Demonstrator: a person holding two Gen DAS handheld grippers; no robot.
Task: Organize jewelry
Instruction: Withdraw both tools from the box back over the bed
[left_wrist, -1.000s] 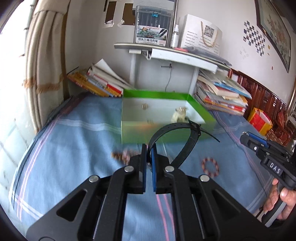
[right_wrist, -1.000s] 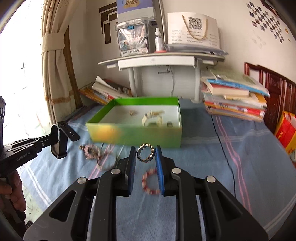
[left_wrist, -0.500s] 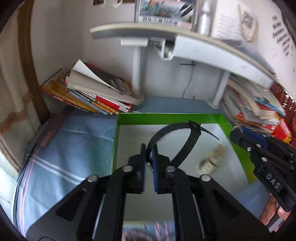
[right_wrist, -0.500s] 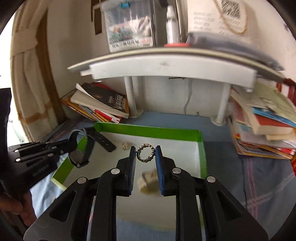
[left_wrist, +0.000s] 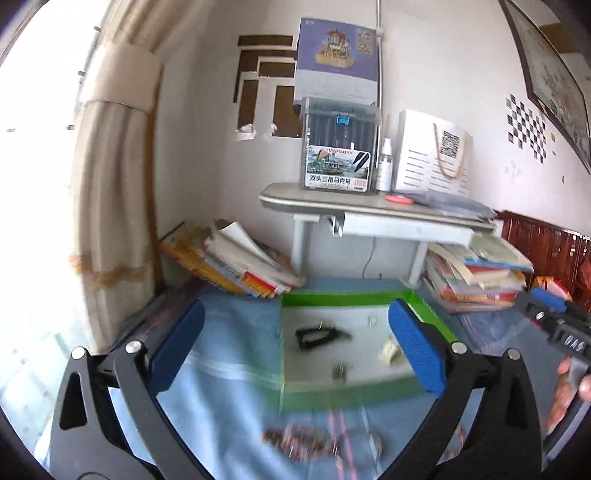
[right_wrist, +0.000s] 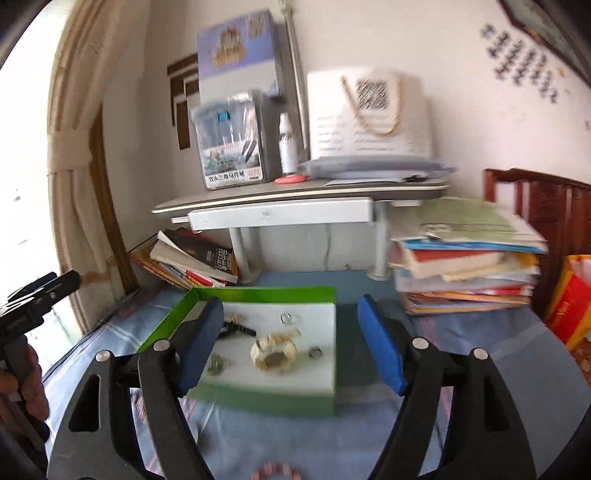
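Observation:
The green box (left_wrist: 352, 298) with a white floor sits on the blue cloth. In it lie a black watch strap (left_wrist: 319, 334), a cream watch (left_wrist: 389, 354), a small ring (left_wrist: 371, 319) and a small metal piece (left_wrist: 340, 371). My left gripper (left_wrist: 299, 347) hangs in front of the box, its jaws opening wide with nothing held between them. In the right wrist view the box (right_wrist: 258, 293) holds the cream watch (right_wrist: 273, 350), the black strap (right_wrist: 236, 328) and a metal bracelet (right_wrist: 218, 363). My right gripper (right_wrist: 291, 345) is also opening, with nothing in its grip.
Blurred bead bracelets (left_wrist: 295, 439) lie on the cloth before the box, and a red bead bracelet (right_wrist: 275, 472) lies near me. Behind the box stand a grey shelf (right_wrist: 295, 201) and book stacks (right_wrist: 469, 266). A hand (right_wrist: 22, 380) holds the left gripper's handle.
Both grippers let go over the box and drew back from it. The black strap and the metal bracelet now lie inside the box. Both pairs of jaws went from shut to wide apart.

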